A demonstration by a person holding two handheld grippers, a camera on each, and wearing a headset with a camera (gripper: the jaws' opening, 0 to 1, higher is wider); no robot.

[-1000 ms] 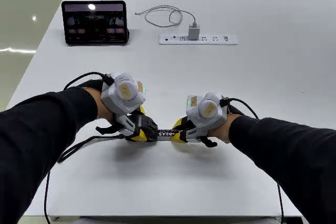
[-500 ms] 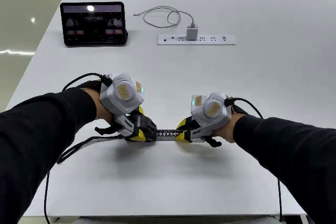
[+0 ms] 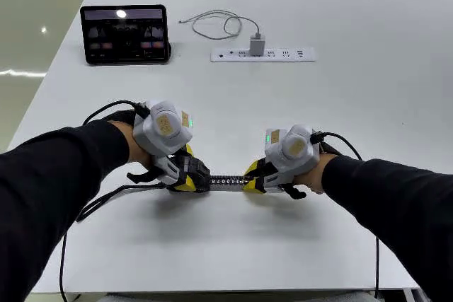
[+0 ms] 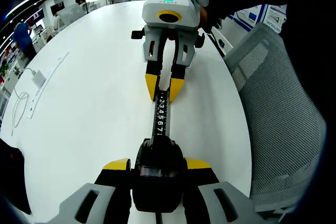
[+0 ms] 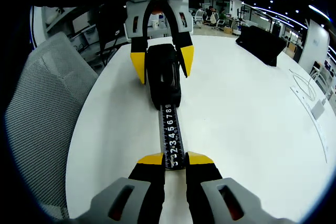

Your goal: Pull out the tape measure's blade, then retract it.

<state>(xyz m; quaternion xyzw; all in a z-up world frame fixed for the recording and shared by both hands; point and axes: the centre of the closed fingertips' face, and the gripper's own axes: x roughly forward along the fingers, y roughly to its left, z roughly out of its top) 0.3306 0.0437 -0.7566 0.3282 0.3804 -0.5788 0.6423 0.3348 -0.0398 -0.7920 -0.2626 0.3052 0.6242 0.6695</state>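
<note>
Head view: one tape measure case (image 3: 192, 173), black, lying on the white table (image 3: 233, 104) near its front edge, clamped between the jaws of the left gripper (image 3: 190, 176). Blade (image 3: 226, 181): a short length is out, its tip pinched in the closed right gripper (image 3: 251, 181). Long axis: across the person, left to right, with the blade mouth facing the right gripper. Step, as judged: early in the pull-out. Next move calls for a straight draw rightward along the blade's line with the case held steady. Retraction is not yet begun.
</note>
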